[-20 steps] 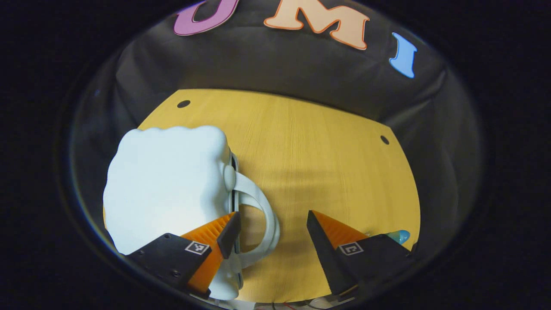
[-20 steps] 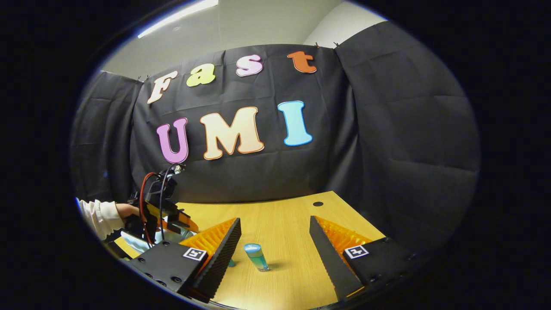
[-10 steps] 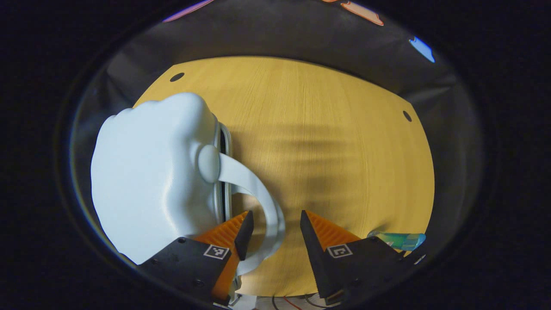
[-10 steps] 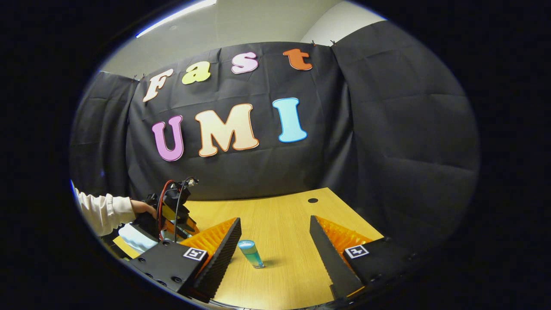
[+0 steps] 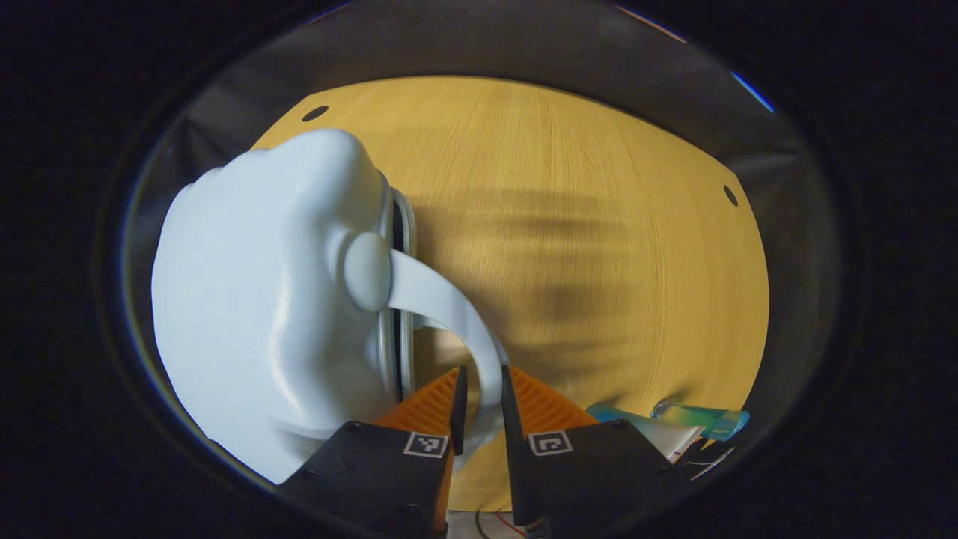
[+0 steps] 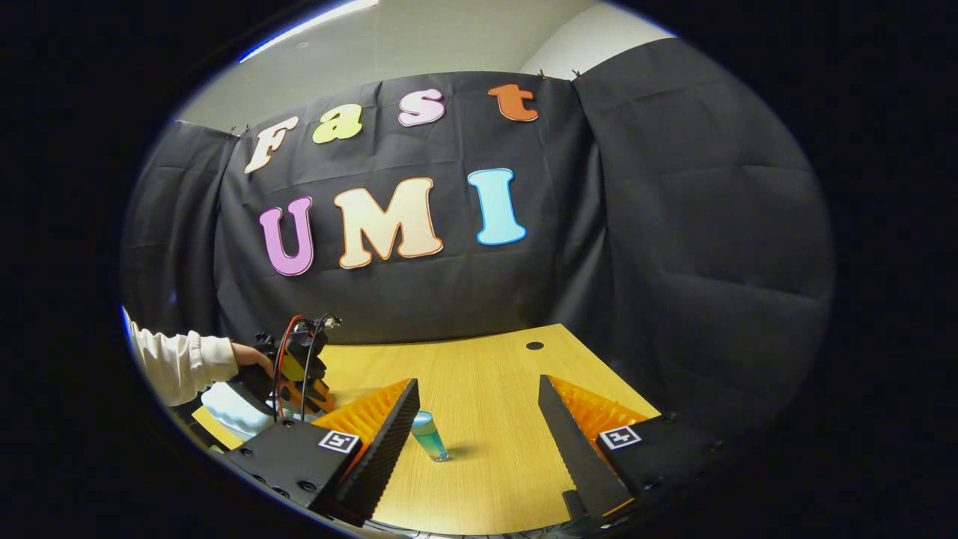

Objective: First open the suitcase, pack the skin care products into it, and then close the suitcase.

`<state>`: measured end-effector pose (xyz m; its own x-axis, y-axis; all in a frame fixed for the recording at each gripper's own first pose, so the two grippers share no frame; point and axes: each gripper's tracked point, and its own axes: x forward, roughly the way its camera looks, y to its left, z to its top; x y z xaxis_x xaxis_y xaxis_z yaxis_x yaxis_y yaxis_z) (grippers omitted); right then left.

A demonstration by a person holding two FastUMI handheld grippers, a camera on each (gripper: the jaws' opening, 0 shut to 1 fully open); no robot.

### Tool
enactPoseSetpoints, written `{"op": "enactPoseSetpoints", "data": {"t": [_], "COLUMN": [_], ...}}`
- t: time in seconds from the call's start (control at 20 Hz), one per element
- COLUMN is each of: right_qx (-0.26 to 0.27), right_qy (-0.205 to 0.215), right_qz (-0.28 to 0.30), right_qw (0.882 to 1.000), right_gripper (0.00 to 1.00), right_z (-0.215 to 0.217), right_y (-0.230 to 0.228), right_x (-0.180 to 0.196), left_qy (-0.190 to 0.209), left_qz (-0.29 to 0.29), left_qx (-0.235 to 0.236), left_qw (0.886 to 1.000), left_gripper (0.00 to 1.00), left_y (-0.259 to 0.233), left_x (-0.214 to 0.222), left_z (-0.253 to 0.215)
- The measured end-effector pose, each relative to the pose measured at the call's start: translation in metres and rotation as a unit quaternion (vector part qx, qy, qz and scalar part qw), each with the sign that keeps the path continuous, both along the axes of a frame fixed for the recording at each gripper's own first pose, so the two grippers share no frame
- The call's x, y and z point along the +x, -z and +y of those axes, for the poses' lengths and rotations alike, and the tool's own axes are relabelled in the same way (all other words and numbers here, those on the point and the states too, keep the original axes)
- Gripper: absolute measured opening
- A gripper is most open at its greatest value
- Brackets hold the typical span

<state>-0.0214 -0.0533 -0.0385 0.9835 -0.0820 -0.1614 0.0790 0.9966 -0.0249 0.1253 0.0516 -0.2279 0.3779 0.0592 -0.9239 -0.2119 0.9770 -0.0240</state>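
The suitcase (image 5: 269, 299), pale blue and closed, lies on the wooden table (image 5: 599, 224) at the left of the left gripper view. Its curved handle (image 5: 449, 314) runs down between the fingers of the left gripper (image 5: 479, 404), which pinch it from both sides. A blue-green bottle (image 5: 700, 419) lies at the lower right.

In the right gripper view, the right gripper (image 6: 479, 419) hangs above the table with its fingers spread wide and nothing between them. A small blue-green bottle (image 6: 429, 436) stands upright just beyond them. Far left, a hand (image 6: 251, 358) holds the left gripper at the suitcase.
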Motion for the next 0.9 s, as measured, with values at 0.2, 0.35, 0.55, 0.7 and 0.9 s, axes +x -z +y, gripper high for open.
{"op": "enactPoseSetpoints", "data": {"t": [0.2,0.35,0.55,0.7,0.9], "right_qx": [-0.006,-0.007,-0.008,-0.010,-0.012], "right_qy": [0.003,0.007,0.006,0.001,-0.015], "right_qz": [-0.001,0.000,0.001,0.003,0.009], "right_qw": [1.000,1.000,1.000,1.000,1.000], "right_gripper": [1.00,1.00,1.00,1.00,1.00], "right_z": [-0.002,-0.003,-0.001,0.003,0.015], "right_y": [0.001,0.002,0.004,0.006,0.011], "right_x": [-0.005,-0.008,-0.008,-0.007,-0.003], "left_qy": [-0.011,0.004,0.017,0.024,0.025], "left_qz": [0.005,0.000,-0.025,-0.048,-0.099], "left_qx": [-0.026,-0.024,-0.011,-0.024,-0.038], "left_qw": [1.000,1.000,0.999,0.998,0.994], "left_gripper": [0.16,0.06,0.00,0.00,0.00], "left_y": [0.005,0.001,-0.013,-0.036,-0.089], "left_x": [0.003,0.003,0.005,0.005,0.006], "left_z": [-0.004,-0.008,-0.013,-0.021,-0.021]}}
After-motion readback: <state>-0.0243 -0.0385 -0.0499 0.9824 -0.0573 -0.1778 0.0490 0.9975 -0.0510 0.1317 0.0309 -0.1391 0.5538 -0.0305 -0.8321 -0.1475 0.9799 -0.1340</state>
